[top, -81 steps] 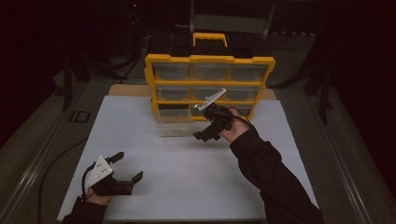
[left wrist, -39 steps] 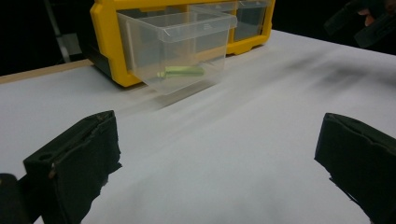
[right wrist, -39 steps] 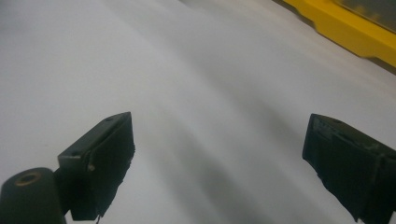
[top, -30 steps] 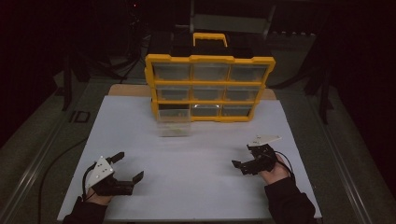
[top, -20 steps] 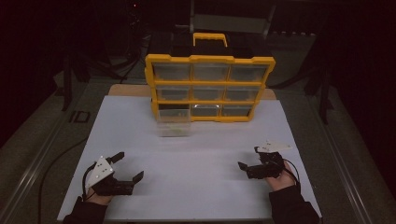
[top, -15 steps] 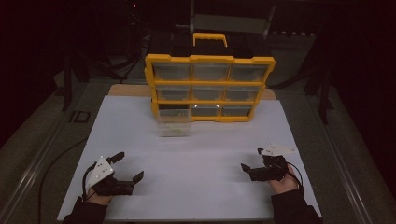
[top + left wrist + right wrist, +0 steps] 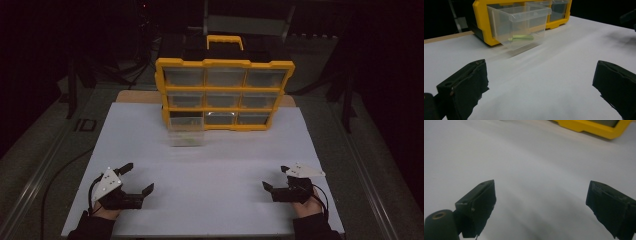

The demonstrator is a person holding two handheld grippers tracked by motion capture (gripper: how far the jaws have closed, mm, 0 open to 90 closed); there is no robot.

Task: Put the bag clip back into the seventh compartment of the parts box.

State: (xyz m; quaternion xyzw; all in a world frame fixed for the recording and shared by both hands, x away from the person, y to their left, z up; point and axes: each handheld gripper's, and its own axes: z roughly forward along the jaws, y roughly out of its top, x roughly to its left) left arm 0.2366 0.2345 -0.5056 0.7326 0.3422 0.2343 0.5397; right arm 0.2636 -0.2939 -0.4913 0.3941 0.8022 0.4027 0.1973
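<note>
Left gripper (image 7: 134, 179): held low at the near left corner of the counter (image 7: 215, 200), fingers (image 7: 464, 87) spread wide with nothing between them; it is judged to be parked at rest, clear of the work.

Right gripper (image 7: 273, 179): held low at the near right corner, well apart from the left one, fingers (image 7: 477, 202) likewise spread and empty. The matching placement is read as a neutral pose, both hands being kept off the drawers.

White counter surface: bare between the grippers and the organiser.

Clear drawer (image 7: 187, 132): seen pulled forward out of the bottom left slot of the organiser, its front resting on or just above the counter; which cannot be told. In the left gripper view the drawer (image 7: 520, 25) is shown tilted slightly forward, left drawn out so that its contents can be reached.

Green item (image 7: 521, 37): a thin green piece lying flat on the drawer floor; its kind cannot be made out.

Yellow organiser (image 7: 225, 92): stood upright at the far middle of the counter, nine clear drawers in three rows, carry handle on top.
</note>
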